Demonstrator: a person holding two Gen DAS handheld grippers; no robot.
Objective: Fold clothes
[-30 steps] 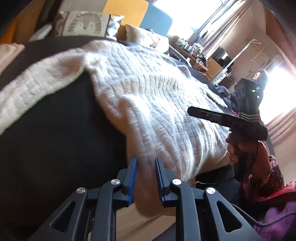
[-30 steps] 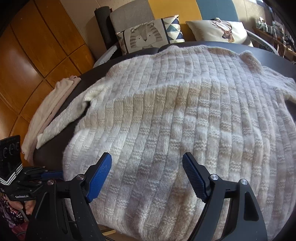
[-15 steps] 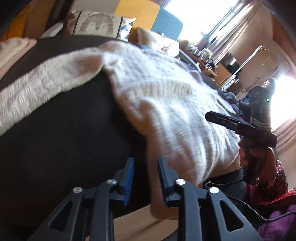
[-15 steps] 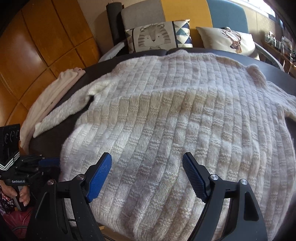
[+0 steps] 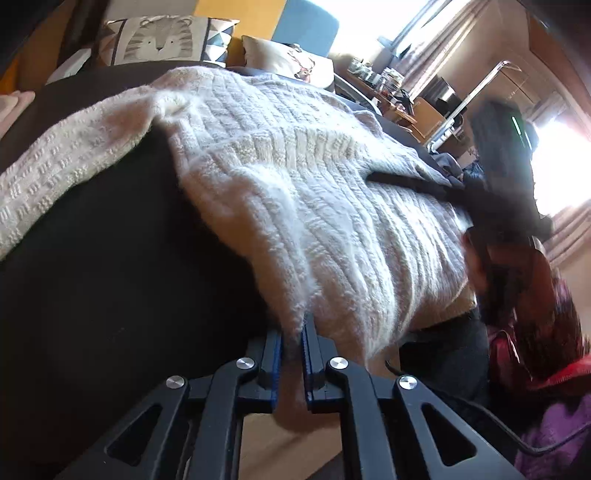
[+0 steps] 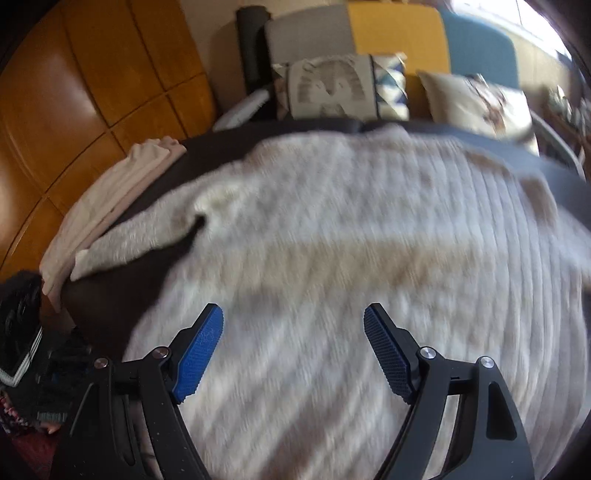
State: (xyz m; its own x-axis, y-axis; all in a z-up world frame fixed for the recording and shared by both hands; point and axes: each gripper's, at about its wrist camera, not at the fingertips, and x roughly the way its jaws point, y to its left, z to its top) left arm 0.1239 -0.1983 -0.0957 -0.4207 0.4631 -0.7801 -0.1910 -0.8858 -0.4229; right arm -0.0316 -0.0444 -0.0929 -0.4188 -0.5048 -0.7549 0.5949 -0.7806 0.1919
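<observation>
Cream ribbed knit sweater (image 5: 295, 192) lies spread flat over a dark round desk (image 5: 110, 277), covering most of the top. One sleeve (image 5: 74, 155) stretches out to the left across bare dark surface. Near hem hangs slightly past the desk's near edge.

Left claw (image 5: 293, 343): jaws pressed almost together, blue pads clamped on the lower corner of the sweater's hem at the near edge of the desk. Knit fabric is pinched between the pads and rises out of them toward the body of the garment.

Right claw (image 6: 293, 336): jaws spread wide, blue pads well apart, nothing between them. It hovers over the lower middle of the sweater (image 6: 351, 258). The right wrist view is motion-blurred, so contact with the knit cannot be settled; it looks to be clear of the fabric.

In the left wrist view the right claw's black body (image 5: 506, 166) appears at the right, blurred, above the sweater's far hem side, with the person's hand (image 5: 491, 273) gripping its handle and a patterned red sleeve (image 5: 535, 332) below.

A second, pale pinkish garment (image 6: 110, 206) lies folded at the left rim of the desk, just beside the sweater's sleeve end (image 6: 122, 247).

Behind the desk: a sofa with grey, yellow and blue back panels (image 6: 395, 33), a tiger-print cushion (image 6: 332, 85) and a deer-print cushion (image 6: 480, 99). Wooden wall panels (image 6: 74, 85) to the left.
</observation>
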